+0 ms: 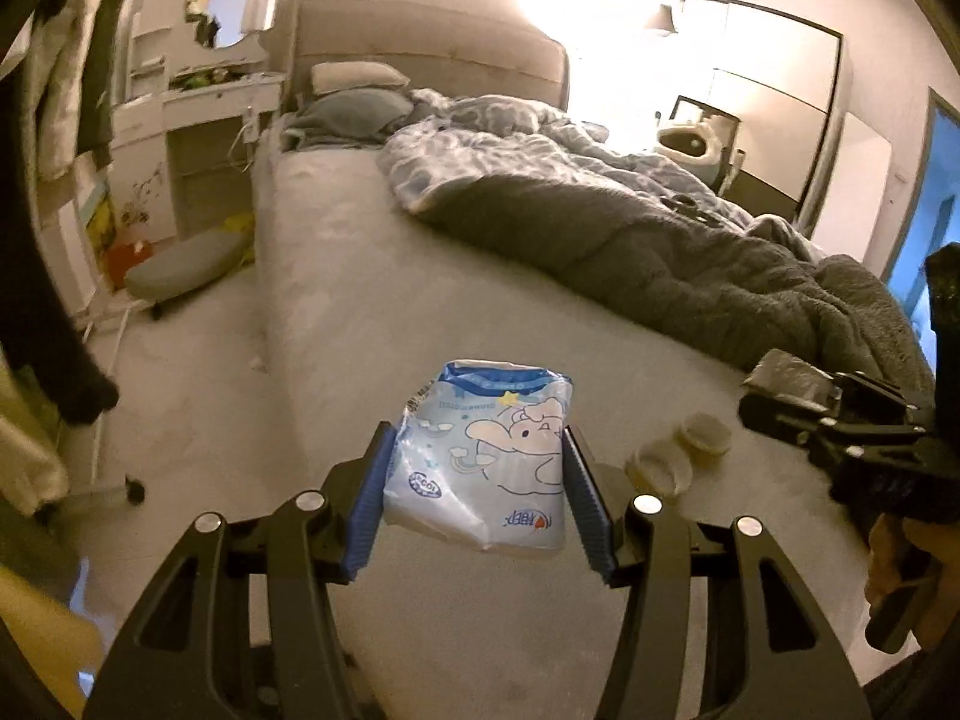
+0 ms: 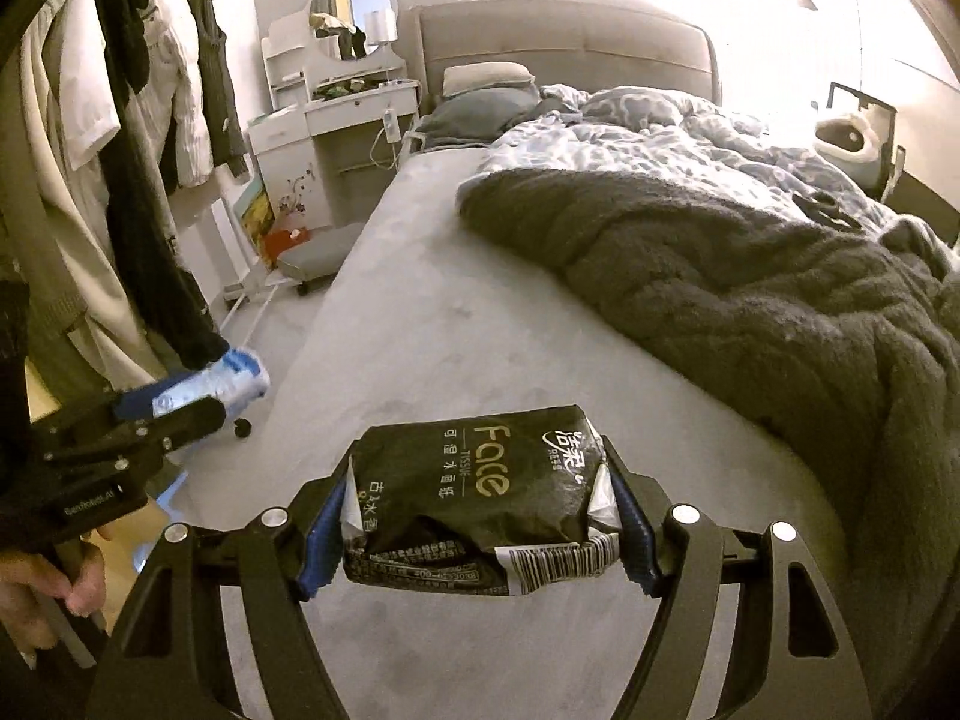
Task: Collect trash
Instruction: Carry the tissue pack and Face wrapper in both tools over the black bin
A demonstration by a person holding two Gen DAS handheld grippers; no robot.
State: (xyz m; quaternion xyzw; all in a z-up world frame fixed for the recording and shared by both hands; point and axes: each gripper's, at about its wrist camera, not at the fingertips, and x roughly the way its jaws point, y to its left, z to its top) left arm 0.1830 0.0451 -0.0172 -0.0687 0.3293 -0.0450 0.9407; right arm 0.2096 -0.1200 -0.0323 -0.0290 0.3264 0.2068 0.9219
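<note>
My left gripper (image 1: 477,468) is shut on a light blue tissue pack (image 1: 486,450) with a cartoon elephant, held above the bed's near corner. My right gripper (image 2: 480,516) is shut on a black "Face" tissue pack (image 2: 480,498), held above the bed. The right gripper with its black pack shows at the right edge of the left wrist view (image 1: 786,381). The left gripper with the blue pack shows at the left of the right wrist view (image 2: 228,381). Two small pale cups (image 1: 678,450) lie on the bed sheet between the two grippers.
The bed (image 2: 432,312) has a grey sheet, with a dark fuzzy blanket (image 2: 750,288) and blue duvet (image 2: 648,126) on its right half. A white vanity with round mirror (image 2: 354,18) stands at the far left. Clothes hang on a rack (image 2: 120,150) at left. A grey stool (image 2: 315,258) stands on the floor.
</note>
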